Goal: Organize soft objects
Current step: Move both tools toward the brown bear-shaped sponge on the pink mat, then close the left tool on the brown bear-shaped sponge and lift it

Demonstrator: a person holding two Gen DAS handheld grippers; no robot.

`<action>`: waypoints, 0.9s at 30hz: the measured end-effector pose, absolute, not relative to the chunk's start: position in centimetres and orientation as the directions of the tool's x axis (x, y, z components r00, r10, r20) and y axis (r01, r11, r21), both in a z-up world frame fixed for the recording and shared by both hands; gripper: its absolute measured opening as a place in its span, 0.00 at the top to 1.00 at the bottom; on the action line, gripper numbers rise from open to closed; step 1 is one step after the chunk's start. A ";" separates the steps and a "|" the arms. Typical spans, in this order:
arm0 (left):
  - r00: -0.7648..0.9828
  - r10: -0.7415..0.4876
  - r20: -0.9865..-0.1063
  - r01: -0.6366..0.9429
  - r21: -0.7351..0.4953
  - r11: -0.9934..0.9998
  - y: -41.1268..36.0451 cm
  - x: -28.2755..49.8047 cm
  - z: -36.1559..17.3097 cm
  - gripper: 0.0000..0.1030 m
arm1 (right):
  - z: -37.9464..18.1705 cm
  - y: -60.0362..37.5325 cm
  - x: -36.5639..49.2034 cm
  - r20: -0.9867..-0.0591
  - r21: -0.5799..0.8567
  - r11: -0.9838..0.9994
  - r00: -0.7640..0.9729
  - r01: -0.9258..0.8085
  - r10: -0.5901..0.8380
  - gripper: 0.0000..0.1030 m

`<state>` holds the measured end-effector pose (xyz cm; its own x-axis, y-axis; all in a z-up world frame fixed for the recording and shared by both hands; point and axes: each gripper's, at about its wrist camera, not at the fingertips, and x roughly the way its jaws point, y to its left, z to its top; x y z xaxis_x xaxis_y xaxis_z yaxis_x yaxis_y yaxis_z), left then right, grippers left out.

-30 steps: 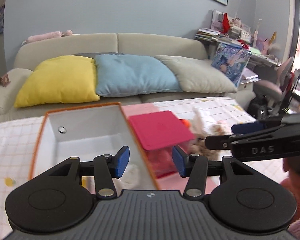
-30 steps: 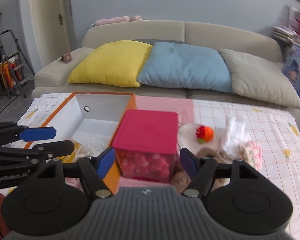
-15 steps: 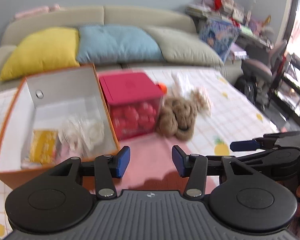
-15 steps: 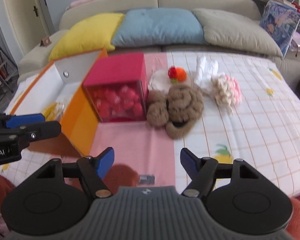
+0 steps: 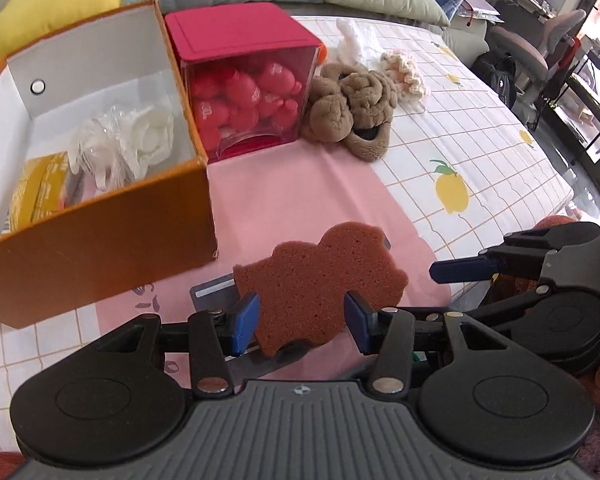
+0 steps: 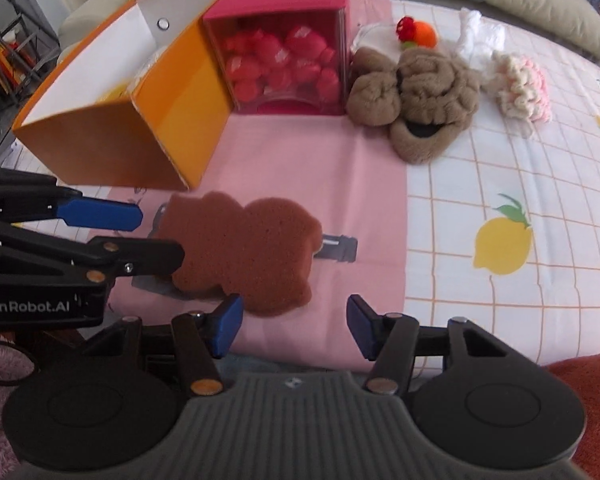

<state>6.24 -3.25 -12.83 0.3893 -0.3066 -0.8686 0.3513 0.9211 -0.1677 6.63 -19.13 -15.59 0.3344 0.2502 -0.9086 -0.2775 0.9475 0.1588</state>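
Sponge (image 5: 320,280), brown foam, animal-shaped, sits betw. the blue pads of the left gripper (image 5: 300,316), which touch its lower flanks on both sides: left is clenched on it, w/ most of the body sticking out fwd past the fingertips. Right-wrist view shows the sponge (image 6: 244,252) just ahead of and slightly left of the right gripper (image 6: 294,326), whose fingers are spread wide w/ nothing betw. them. Whether the sponge is lifted clear of the pink cloth (image 5: 300,184) or resting on it, can't tell.

Key relation: orange box (image 5: 100,216), open-topped, lies fwd and to the left of the left fingers, near. Sponge's long axis runs roughly crosswise to the fingers. Left hand is the nearer one, so prob. it carries up and leftwards over the box wall. Plush dog (image 6: 416,92) and red-lidded box (image 6: 284,56) sit farther ahead.
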 end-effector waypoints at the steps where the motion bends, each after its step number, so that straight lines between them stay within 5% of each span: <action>1: 0.385 -0.308 -0.870 0.349 -0.172 0.921 -3.1 6.4 -13.0 0.44 | -15.7 -19.1 6.7 -0.909 0.162 0.947 0.332 -0.278 0.253 0.45; 8: 0.333 -0.354 -0.874 0.356 -0.231 0.905 -3.3 7.1 -14.2 0.44 | -16.1 -20.0 7.6 -0.893 0.188 0.955 0.365 -0.230 0.264 0.64; 16: 0.302 -0.407 -0.862 0.433 -0.256 0.864 -5.5 7.0 -14.7 0.43 | -16.3 -22.4 8.8 -0.878 0.206 0.974 0.423 -0.093 0.226 0.65; 19: 0.346 -0.359 -0.867 0.474 -0.168 0.864 -6.3 6.4 -14.0 0.43 | -16.0 -23.4 8.9 -0.871 0.219 0.975 0.442 -0.046 0.217 0.65; 23: 0.437 -0.239 -0.867 0.522 0.028 0.853 -7.0 6.1 -13.5 0.24 | -15.2 -24.5 8.7 -0.850 0.255 0.967 0.474 -0.009 0.229 0.61; 27: 0.409 -0.203 -0.890 0.625 0.111 0.772 -7.6 6.3 -14.2 0.20 | -15.2 -24.7 8.8 -0.849 0.274 0.962 0.469 -0.005 0.245 0.50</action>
<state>6.26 -7.58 -14.20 0.4086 -0.2034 -0.8898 0.6254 0.7724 0.1106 8.77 -24.65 -15.21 0.4690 0.2447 -0.8486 -0.0054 0.9616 0.2743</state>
